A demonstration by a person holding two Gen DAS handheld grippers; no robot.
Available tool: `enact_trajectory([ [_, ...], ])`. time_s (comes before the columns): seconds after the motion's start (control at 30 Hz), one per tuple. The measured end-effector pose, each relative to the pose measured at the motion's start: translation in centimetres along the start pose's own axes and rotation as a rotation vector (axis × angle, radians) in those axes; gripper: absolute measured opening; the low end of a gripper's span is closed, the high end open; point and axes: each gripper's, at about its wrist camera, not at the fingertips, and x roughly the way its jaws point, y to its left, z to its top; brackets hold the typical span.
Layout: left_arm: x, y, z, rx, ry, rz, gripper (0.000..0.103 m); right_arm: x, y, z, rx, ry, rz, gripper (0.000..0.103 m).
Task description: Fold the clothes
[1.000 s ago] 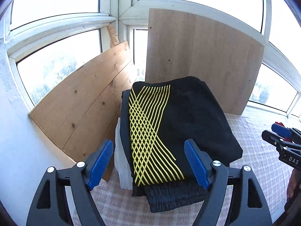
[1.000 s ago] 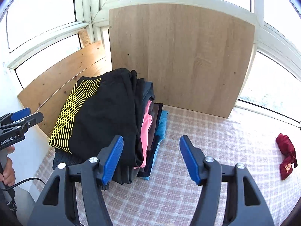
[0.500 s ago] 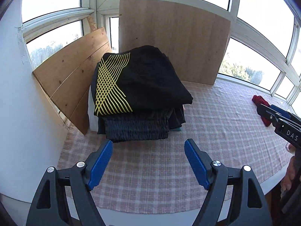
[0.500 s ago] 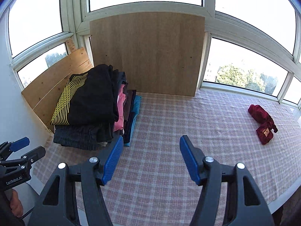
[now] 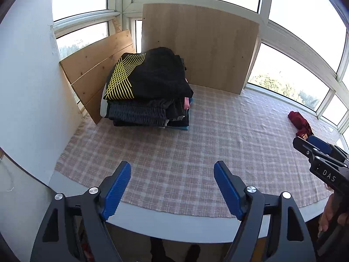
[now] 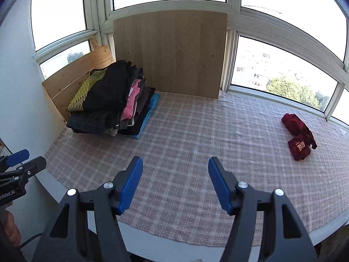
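Both tools gaping and empty, between garments

Folded stack (image 6: 109,102) sits in the far left corner of the checked surface (image 6: 196,144). Well right of it lies a crumpled red garment (image 6: 297,134). Left tool (image 5: 172,187) and right tool (image 6: 174,183) hover near the front edge; likely next: reach right, grasp and spread it.

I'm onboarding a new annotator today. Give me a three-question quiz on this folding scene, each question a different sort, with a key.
1. True or false: the left gripper and the right gripper both hold cloth.
2. Which garment tops the stack? A) pink B) black with yellow lines C) blue
3. Fill in: the unfolded garment lying apart on the checked cloth is dark ____.

Key: 1 false, both are open and empty; 2 B; 3 red.
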Motion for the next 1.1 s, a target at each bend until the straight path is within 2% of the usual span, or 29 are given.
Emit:
enact_trajectory([
  [0.13, -1.1, -1.5, -1.2, -0.005, 0.014, 0.018, 0.077, -0.7, -0.9, -0.7, -0.001, 0.009, 0.034, 0.062],
  [0.27, -2.3, -2.4, -1.2, 0.025, -0.014, 0.033, 0.077, -1.5, -1.1, -0.8, -0.001, -0.010, 0.046, 0.062],
  [0.53, -3.2, -2.2, 0.4, 0.033, -0.075, -0.018, 0.077, -2.1, -0.8, -0.3, 0.005, -0.031, 0.006, 0.062],
  [0.8, -3.2, -2.6, 1.7, 0.071, -0.094, -0.083, 0.077, -1.9, -1.3, 0.0, 0.043, -0.029, -0.020, 0.062],
  [1.1, -3.7, -2.5, 1.7, 0.094, -0.107, -0.076, 0.077, -1.3, -1.2, -0.1, 0.048, -0.012, -0.033, 0.062],
])
